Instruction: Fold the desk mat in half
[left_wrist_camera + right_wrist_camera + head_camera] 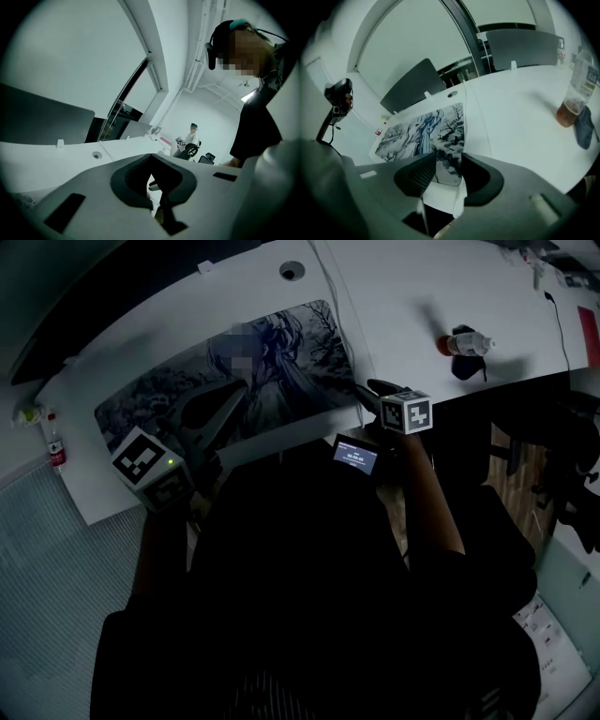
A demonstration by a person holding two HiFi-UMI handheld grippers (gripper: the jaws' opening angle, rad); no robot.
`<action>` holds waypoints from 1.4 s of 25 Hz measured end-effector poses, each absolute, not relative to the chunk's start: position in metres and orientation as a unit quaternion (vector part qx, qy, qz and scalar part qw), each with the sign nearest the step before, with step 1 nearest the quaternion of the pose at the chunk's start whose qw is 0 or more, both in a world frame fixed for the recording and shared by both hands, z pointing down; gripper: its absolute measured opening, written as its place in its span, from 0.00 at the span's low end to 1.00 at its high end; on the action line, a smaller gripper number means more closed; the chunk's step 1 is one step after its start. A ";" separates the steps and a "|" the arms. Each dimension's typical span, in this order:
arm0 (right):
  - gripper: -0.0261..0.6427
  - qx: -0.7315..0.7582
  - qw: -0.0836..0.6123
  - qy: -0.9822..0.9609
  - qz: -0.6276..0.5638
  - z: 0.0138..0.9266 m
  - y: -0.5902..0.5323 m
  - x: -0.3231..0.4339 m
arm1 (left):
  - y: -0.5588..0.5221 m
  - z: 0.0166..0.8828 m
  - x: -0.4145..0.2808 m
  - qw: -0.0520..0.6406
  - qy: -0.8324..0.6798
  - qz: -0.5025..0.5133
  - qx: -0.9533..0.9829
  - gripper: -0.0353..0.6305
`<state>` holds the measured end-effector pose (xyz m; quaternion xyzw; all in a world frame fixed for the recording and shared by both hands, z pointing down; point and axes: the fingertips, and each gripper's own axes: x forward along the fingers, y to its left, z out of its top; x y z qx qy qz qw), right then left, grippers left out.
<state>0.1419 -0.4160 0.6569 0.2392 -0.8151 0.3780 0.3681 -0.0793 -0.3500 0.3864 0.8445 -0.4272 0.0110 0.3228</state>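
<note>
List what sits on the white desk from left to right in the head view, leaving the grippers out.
small red-labelled bottle → desk mat → clear bottle

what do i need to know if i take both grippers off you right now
Left gripper: open, empty, by the front left of the desk mat.
Right gripper: open, empty, aimed at the mat's near right corner, not gripping it.
Mat: flat and unfolded on the white desk.
Done: no fold yet.
Left: grip the mat's edge and fold it in half.
</note>
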 end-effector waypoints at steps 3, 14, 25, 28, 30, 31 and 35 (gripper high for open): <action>0.29 0.221 0.397 -0.805 0.382 0.683 -0.408 0.140 | -0.352 0.381 -0.085 0.312 -0.442 0.020 0.841 0.06; 0.06 0.190 0.431 -0.780 0.412 0.714 -0.400 0.139 | -0.350 0.396 -0.081 0.322 -0.466 0.053 0.822 0.06; 0.05 0.149 0.411 -0.790 0.431 0.696 -0.391 0.126 | -0.356 0.395 -0.088 0.318 -0.481 0.041 0.816 0.06; 0.06 0.137 0.412 -0.804 0.406 0.689 -0.399 0.125 | -0.362 0.389 -0.084 0.312 -0.473 0.038 0.823 0.06; 0.06 0.123 0.405 -0.809 0.408 0.684 -0.399 0.120 | -0.365 0.384 -0.082 0.303 -0.469 0.040 0.828 0.06; 0.06 0.114 0.402 -0.809 0.413 0.683 -0.396 0.118 | -0.365 0.381 -0.081 0.300 -0.470 0.042 0.829 0.06; 0.06 0.086 0.399 -0.813 0.415 0.676 -0.394 0.121 | -0.373 0.372 -0.075 0.292 -0.470 0.055 0.831 0.06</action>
